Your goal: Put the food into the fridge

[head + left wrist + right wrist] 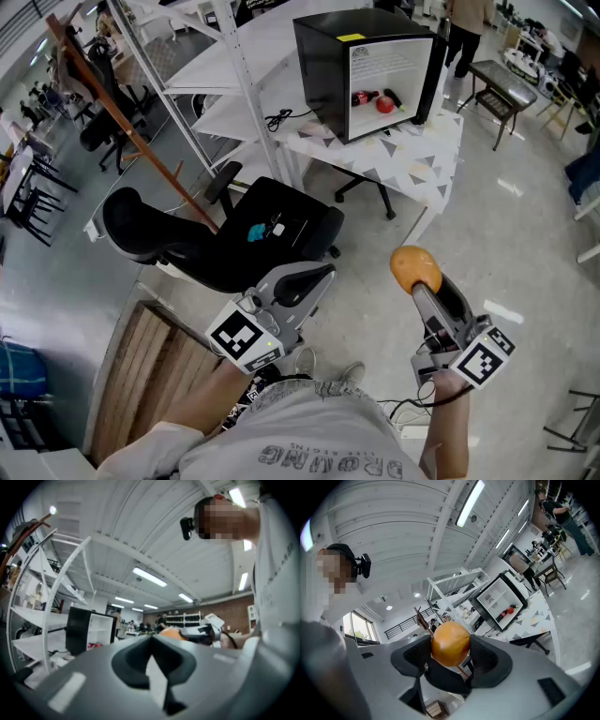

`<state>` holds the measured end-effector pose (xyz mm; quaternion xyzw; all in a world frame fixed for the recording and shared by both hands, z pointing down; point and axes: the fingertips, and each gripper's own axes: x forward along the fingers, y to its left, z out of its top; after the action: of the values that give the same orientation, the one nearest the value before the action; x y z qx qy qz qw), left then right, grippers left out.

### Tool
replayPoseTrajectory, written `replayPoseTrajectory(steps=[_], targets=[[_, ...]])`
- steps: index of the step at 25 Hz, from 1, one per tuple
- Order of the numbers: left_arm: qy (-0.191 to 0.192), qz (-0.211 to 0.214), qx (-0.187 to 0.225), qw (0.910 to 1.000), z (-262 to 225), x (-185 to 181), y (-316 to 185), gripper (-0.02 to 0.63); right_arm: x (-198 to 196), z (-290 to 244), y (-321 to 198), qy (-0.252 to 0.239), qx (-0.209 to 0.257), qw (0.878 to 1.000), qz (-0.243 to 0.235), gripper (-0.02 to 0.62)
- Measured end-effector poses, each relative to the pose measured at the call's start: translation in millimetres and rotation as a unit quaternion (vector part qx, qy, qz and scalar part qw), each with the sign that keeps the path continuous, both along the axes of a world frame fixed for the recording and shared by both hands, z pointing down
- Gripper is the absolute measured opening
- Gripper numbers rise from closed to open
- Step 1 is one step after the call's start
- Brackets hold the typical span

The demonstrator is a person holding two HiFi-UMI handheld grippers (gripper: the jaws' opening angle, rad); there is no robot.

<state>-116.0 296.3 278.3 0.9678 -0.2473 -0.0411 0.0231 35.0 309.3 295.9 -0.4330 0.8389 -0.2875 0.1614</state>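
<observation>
My right gripper (419,284) is shut on an orange (415,268), held up in front of me above the floor. In the right gripper view the orange (450,643) fills the gap between the two dark pads (415,655). My left gripper (317,275) is lower left, over the chair, shut with nothing in it; in the left gripper view its jaws (151,645) meet in a line. The black mini fridge (323,66) stands on a table ahead with its door open and red food (384,104) on its lower shelf. The fridge (499,599) also shows far off in the right gripper view.
A black office chair (234,234) stands between me and the patterned white table (422,164). White shelving (216,84) is left of the fridge. A wooden pallet (150,366) lies at my lower left. A person (464,28) stands behind the table.
</observation>
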Motion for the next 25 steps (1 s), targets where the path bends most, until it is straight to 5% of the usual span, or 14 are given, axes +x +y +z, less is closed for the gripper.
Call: replayPoseTrajectory(steps=[13,25], targets=[[-0.005,0.000,-0.006,1.0000,3.3,6.9,6.5,0.008,7.5,1.2,5.6,0.000,0.004,1.000,0.008,0.262],[-0.011,-0.010,0.000,0.9999,6.8,48.3,29.8,0.008,52.7,11.2,24.3,-0.022,-0.002,1.000,0.003,0.262]])
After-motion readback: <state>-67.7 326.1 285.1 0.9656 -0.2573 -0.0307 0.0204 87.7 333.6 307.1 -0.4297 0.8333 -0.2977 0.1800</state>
